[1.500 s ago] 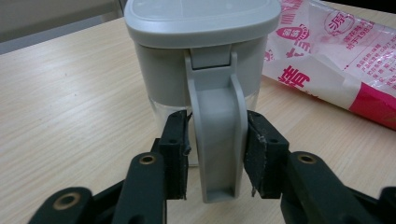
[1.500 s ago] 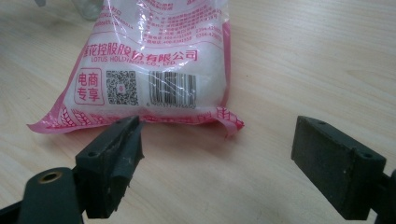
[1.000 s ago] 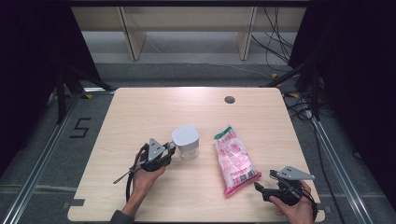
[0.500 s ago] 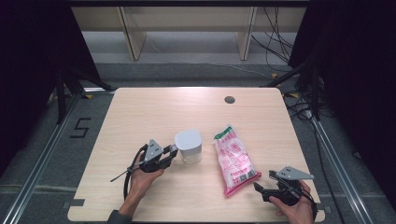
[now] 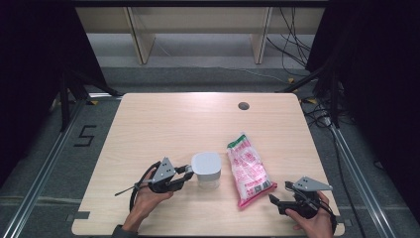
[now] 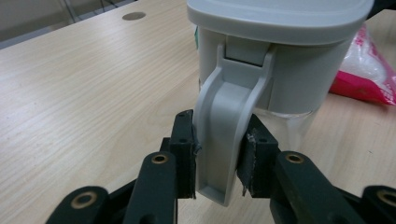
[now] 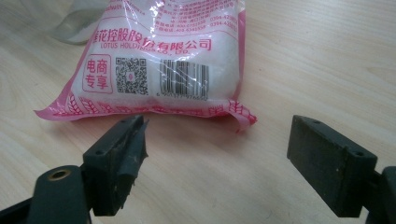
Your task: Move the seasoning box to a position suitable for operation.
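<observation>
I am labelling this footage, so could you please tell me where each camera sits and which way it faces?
High view: fixed above the person's side, looking forward and down on the table; forearms and both hands enter from the bottom.
Left gripper view: rides the left gripper, looking along its fingers, clamped on the grey container's handle.
Right gripper view: rides the right gripper, its open fingers facing the pink bag.
Shared: the left gripper view and high view both show the container and bag.

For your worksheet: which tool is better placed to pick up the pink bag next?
Right. The right tool is open, facing the pink bag; the left tool is shut on the container's handle.
</observation>
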The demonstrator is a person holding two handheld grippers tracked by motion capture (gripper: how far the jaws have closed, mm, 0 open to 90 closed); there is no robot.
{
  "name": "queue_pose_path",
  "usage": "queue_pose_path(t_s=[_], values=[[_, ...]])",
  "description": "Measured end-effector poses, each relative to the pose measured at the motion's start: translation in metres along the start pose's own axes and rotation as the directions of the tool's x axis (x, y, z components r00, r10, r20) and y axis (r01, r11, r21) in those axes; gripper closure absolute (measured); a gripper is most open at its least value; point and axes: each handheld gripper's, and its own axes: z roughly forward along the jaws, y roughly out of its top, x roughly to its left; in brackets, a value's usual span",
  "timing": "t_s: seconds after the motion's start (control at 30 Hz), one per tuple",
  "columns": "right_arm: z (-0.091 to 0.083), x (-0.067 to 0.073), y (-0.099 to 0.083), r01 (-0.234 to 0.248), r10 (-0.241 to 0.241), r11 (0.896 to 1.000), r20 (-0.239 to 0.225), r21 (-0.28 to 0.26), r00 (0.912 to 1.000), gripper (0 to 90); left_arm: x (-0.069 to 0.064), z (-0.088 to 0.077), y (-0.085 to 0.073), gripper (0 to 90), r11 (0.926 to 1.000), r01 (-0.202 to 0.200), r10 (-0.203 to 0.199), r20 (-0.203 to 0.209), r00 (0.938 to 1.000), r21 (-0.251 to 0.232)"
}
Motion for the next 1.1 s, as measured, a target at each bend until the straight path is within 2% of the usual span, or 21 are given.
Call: queue_pose_path(t_s=[0.03,0.07,0.1,0.23,0.27,0.3,0.4,0.47,0.5,0.53,0.57,0.63,0.67,0.73,0.77,0.83,0.87,0.9,1.0,1.07,1.1], values=[[0.0,0.002,0.0,-0.021,0.021,1.0,-0.002,0.007,0.9998,20.4,0.0,0.0,0.0,69.4,1.0,-0.005,0.005,0.006,1.0,-0.003],[0.0,0.0,0.0,0.014,-0.014,1.0,0.005,0.004,0.9999,20.5,-0.001,0.0,0.0,69.4,1.0,-0.002,0.002,0.019,0.9998,-0.004],[0.001,0.003,0.0,-0.018,0.018,1.0,-0.006,0.009,0.9998,20.5,0.0,0.0,0.0,69.4,1.0,-0.002,0.002,0.024,0.9997,-0.003],[0.001,0.003,0.0,-0.023,0.023,1.0,-0.007,0.009,0.9997,20.6,0.0,0.0,0.001,69.3,0.9999,-0.011,0.011,0.018,0.9998,0.003],[0.001,0.001,0.0,-0.002,0.003,1.0,-0.011,0.007,0.9999,20.6,0.002,0.0,0.001,69.3,0.9991,-0.043,0.042,0.022,0.9988,0.005],[0.001,0.0,0.0,-0.001,0.001,1.0,-0.01,0.009,1.0,20.6,0.0,0.0,0.001,69.3,1.0,-0.006,0.006,0.014,0.9999,0.005],[0.001,0.0,0.0,-0.004,0.004,1.0,-0.012,0.007,0.9999,20.7,0.001,0.002,0.002,69.5,0.9999,-0.012,0.012,-0.021,0.9997,0.011],[0.001,0.0,0.0,-0.003,0.003,1.0,-0.01,0.005,0.9999,20.7,0.002,0.002,0.002,69.8,0.9997,-0.019,0.019,-0.022,0.9996,0.013],[0.002,0.0,0.0,-0.004,0.004,1.0,0.006,0.007,1.0,20.7,0.002,0.002,0.001,69.9,0.9999,-0.006,0.006,-0.031,0.9995,0.011],[0.002,-0.001,0.0,0.0,0.001,1.0,-0.01,0.008,0.9999,20.7,0.002,0.003,0.001,70.1,1.0,0.003,-0.003,-0.039,0.9993,0.006],[0.002,0.0,0.0,-0.011,0.011,1.0,-0.017,0.009,0.9998,20.7,0.002,0.003,0.001,70.4,0.9999,-0.011,0.012,-0.054,0.9985,0.01],[0.003,0.0,0.0,-0.011,0.011,1.0,0.003,0.01,0.9999,20.7,0.0,0.003,0.002,70.4,0.9998,-0.016,0.017,-0.06,0.998,0.016],[0.003,0.003,0.0,-0.039,0.039,0.999,-0.004,0.017,0.9992,20.7,0.0,0.003,0.002,70.3,0.9999,-0.005,0.006,-0.05,0.9988,0.014],[0.003,0.002,0.0,-0.032,0.033,0.999,-0.004,0.013,0.9995,20.7,0.0,0.003,0.001,70.1,0.9999,0.007,-0.006,-0.032,0.9995,0.01],[0.003,-0.001,0.0,-0.006,0.006,1.0,-0.013,0.007,0.9999,20.7,0.001,0.003,0.001,69.8,0.9999,-0.002,0.003,-0.028,0.9996,0.017],[0.002,-0.001,0.0,-0.006,0.006,1.0,-0.01,0.005,0.9999,20.7,-0.001,0.001,0.002,69.2,0.9979,-0.031,0.032,-0.02,0.9993,0.058],[0.001,0.001,0.0,-0.027,0.027,1.0,-0.01,0.004,0.9996,20.7,-0.002,-0.001,0.002,68.8,0.9964,-0.052,0.053,-0.025,0.9983,0.068],[0.001,-0.002,0.0,0.006,-0.006,1.0,0.0,0.0,1.0,20.7,-0.004,-0.002,0.002,68.5,0.9967,-0.042,0.043,-0.009,0.999,0.069],[0.001,-0.002,0.0,0.008,-0.008,1.0,-0.001,0.002,1.0,20.7,-0.004,-0.008,0.003,67.4,0.9939,-0.066,0.064,0.026,0.9976,0.088],[0.002,-0.002,0.0,0.012,-0.012,1.0,0.008,0.006,0.9999,20.7,-0.006,-0.012,0.006,62.0,0.9899,-0.104,0.096,0.09,0.9913,0.096],[0.002,0.001,0.0,-0.027,0.027,1.0,0.0,0.016,0.9996,20.7,-0.008,-0.014,0.007,59.4,0.9904,-0.111,0.103,0.099,0.9898,0.082]])
